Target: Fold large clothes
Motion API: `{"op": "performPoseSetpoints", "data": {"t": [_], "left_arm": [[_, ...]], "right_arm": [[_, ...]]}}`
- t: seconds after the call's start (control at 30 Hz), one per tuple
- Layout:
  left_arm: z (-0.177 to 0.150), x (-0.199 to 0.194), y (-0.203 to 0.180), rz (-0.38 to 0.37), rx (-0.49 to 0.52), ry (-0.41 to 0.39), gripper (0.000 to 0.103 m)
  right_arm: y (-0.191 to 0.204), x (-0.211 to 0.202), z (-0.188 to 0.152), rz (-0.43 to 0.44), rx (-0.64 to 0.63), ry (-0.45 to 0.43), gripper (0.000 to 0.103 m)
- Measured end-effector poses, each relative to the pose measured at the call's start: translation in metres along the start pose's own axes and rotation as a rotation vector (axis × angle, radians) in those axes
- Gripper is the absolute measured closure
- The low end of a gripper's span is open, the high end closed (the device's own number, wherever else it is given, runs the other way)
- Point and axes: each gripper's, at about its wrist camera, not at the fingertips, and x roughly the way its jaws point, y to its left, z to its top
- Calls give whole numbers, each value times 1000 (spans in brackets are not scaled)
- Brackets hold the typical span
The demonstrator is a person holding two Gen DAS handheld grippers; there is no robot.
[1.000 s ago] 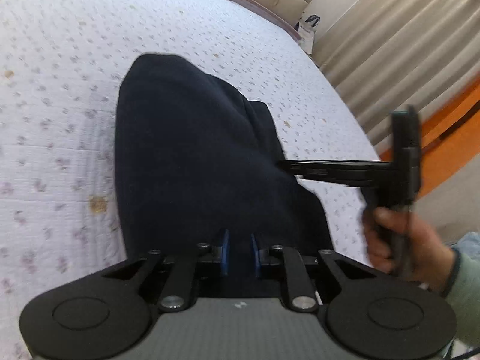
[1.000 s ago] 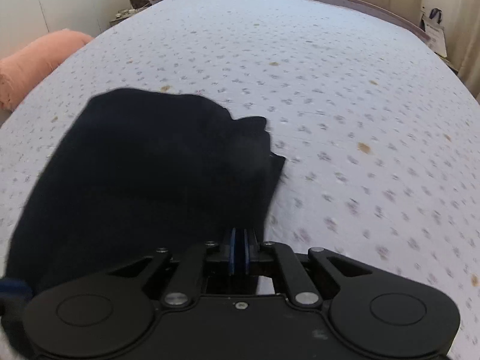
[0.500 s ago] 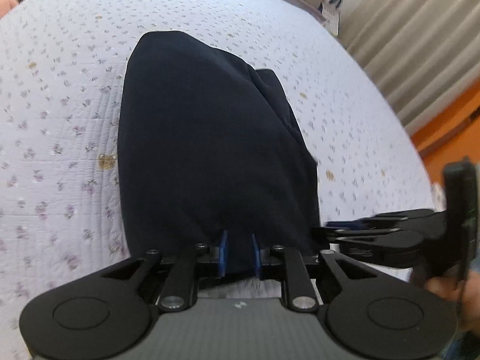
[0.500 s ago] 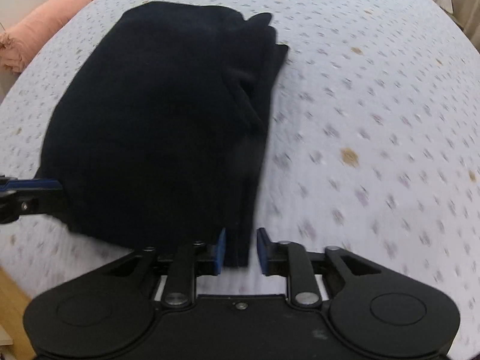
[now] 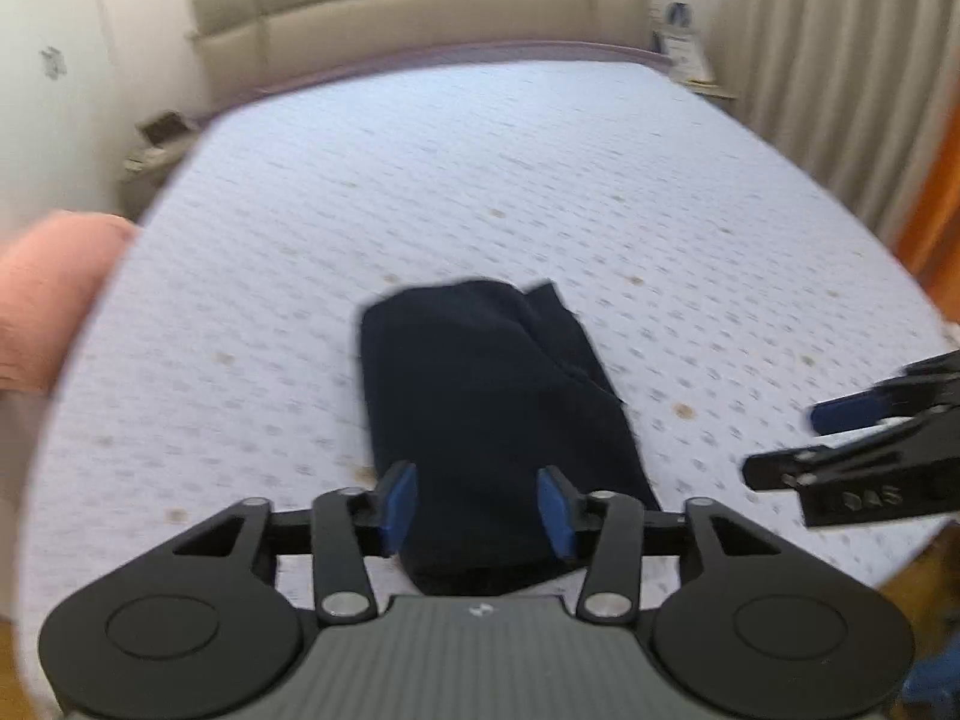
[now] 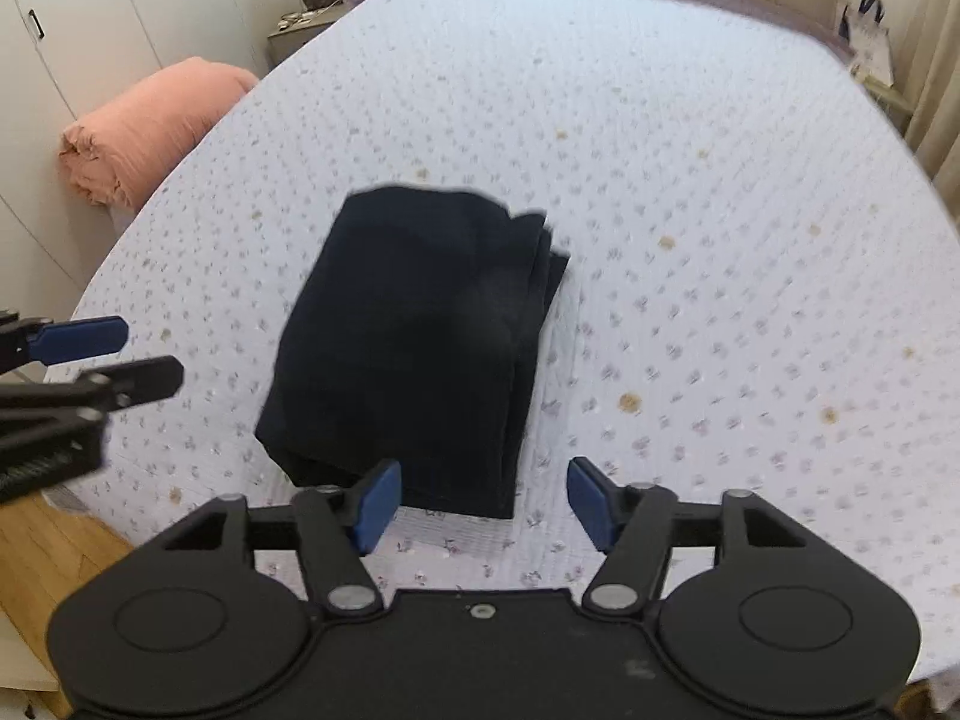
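Both grippers have risen off the garment since the earlier frames, and their jaws have just been opening with nothing pinched between them. Left wrist view: the left gripper (image 5: 477,507) stands parted above the folded navy garment (image 5: 486,414), lying flat on the floral bedspread (image 5: 540,168). Right wrist view: the right gripper (image 6: 483,501) gapes wide over the bedspread (image 6: 690,240), the garment (image 6: 414,336) beside its left pad.

A very dark navy folded garment (image 6: 414,336) is seen on a white bedspread (image 6: 690,192) sprinkled with small lilac flowers and brownish spots, a salmon-pink roll (image 6: 150,126) lies beside the bed, and blue pads are carried on black fingers (image 6: 375,501).
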Motion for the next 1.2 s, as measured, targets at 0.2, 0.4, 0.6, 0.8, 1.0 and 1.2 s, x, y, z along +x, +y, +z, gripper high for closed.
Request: {"op": "performPoseSetpoints", "data": {"t": [0.2,0.4,0.6,0.8,1.0,1.2], "left_arm": [[24,-61,-8,-10,-143,-82,19],[56,-115,-7,127,-146,-182,4],[61,-134,3,115,-247,-198,2],[49,-115,11,101,-320,-88,9],[44,-117,22,107,-331,-74,9],[55,-107,23,82,-285,-62,9]], "right_arm": [[19,-68,17,-60,-80,-119,22],[17,-101,27,-69,8,-179,19],[12,-114,12,-142,79,-204,17],[5,-115,11,-143,65,-203,17],[12,-107,17,-106,85,-167,17],[17,-96,32,-135,99,-140,17]]}}
